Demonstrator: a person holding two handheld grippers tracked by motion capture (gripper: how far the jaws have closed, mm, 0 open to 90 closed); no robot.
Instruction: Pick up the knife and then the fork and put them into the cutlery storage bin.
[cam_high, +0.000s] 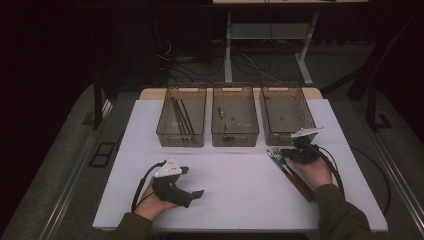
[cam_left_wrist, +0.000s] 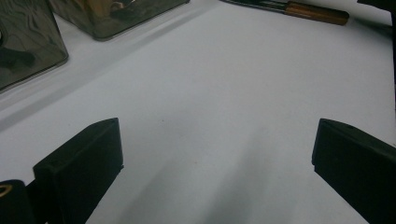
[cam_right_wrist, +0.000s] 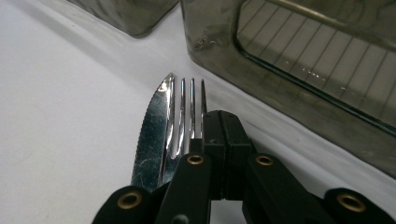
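Observation:
A knife (cam_high: 278, 160) and a fork (cam_high: 283, 159) with brown wooden handles lie side by side on the white table (cam_high: 235, 170), in front of the right bin (cam_high: 300, 93). My right gripper (cam_high: 289, 151) hovers over their metal ends. In the right gripper view its jaws (cam_right_wrist: 224, 135) are pressed together, shut, just above and right of the fork tines (cam_right_wrist: 187, 105), with the serrated knife blade (cam_right_wrist: 152, 133) to the left. Nothing shows between the jaws. My left gripper (cam_high: 194, 195) rests low at the near left, open wide (cam_left_wrist: 215, 158) over bare table.
Three clear bins stand in a row at the back. Dark chopsticks lie in the left bin (cam_high: 181, 89), wooden-handled utensils in the middle bin (cam_high: 235, 89), and the right one looks empty. Beyond my left gripper's jaws, a wooden handle (cam_left_wrist: 317, 13) shows far off.

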